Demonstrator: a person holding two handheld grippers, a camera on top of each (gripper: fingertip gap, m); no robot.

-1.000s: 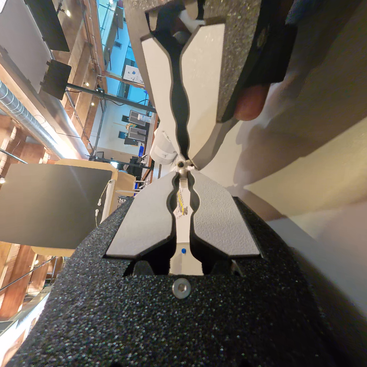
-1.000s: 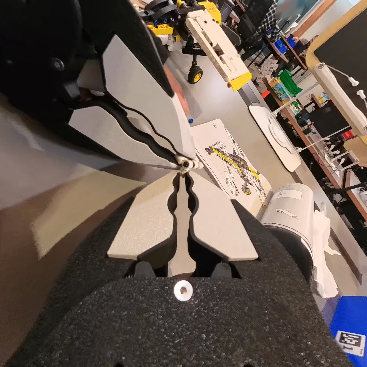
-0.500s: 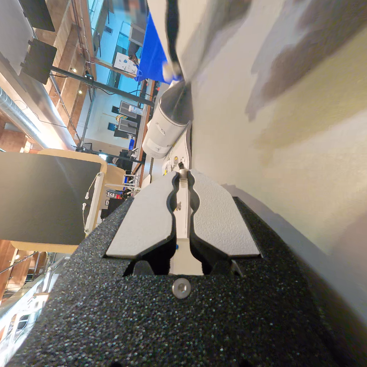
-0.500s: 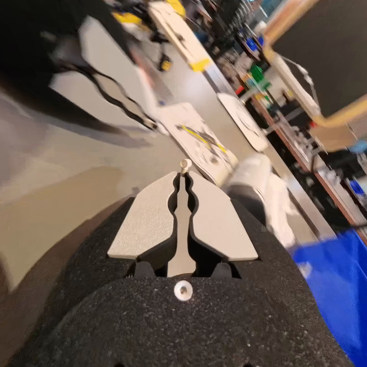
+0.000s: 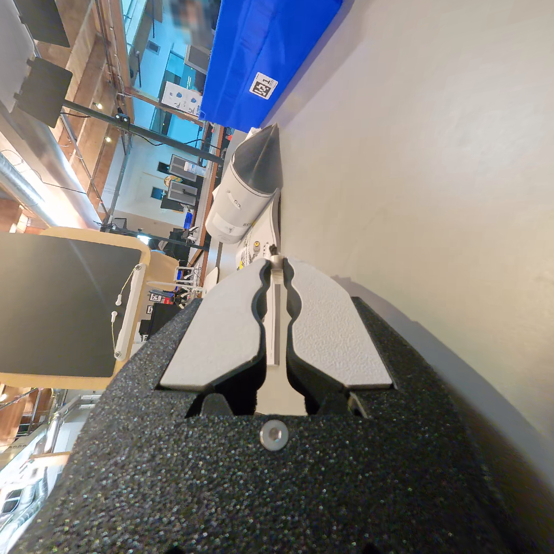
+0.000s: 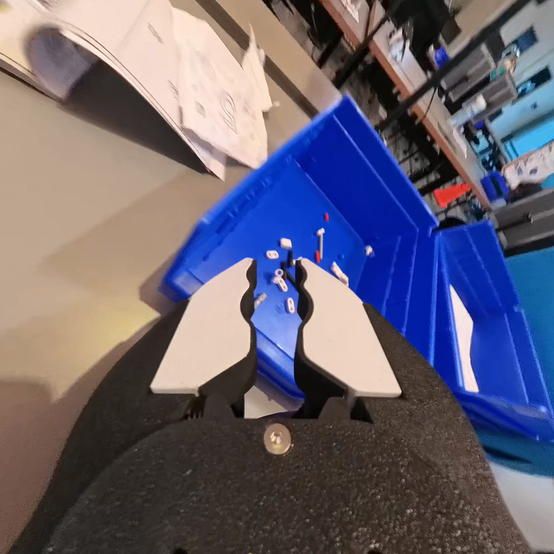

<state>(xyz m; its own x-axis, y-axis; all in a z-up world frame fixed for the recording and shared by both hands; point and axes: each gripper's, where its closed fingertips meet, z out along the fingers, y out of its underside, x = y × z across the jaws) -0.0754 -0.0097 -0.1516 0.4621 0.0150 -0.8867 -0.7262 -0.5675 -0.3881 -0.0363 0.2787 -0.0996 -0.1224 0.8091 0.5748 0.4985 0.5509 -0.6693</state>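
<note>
My left gripper (image 5: pixel 276 262) is shut on a small pale grey piece (image 5: pixel 277 271) with a black pin (image 5: pixel 272 248) sticking out of its far end. It holds the piece above the beige table (image 5: pixel 419 180), near an instruction sheet (image 5: pixel 254 248). My right gripper (image 6: pixel 275 263) is open with nothing between its pads. It hangs over a blue bin (image 6: pixel 374 186) whose floor holds several small white, black and red parts (image 6: pixel 281 281). A small grey pin (image 6: pixel 260 298) shows just below the left finger.
A grey roll with a dark cone-shaped end (image 5: pixel 239 204) lies beside the sheet, and the blue bin (image 5: pixel 248 60) stands beyond it. A second blue bin (image 6: pixel 479 299) adjoins the first. Loose paper sheets (image 6: pixel 209 90) lie left of the bins. Shelves stand behind. The tips of one gripper are about 30 centimeters away from the tips of the other.
The grippers were tip to tip, then parted. My right gripper carried a small pale pin over to the blue bin and opened, and the pin left its grasp. My left gripper stays shut on its piece.
</note>
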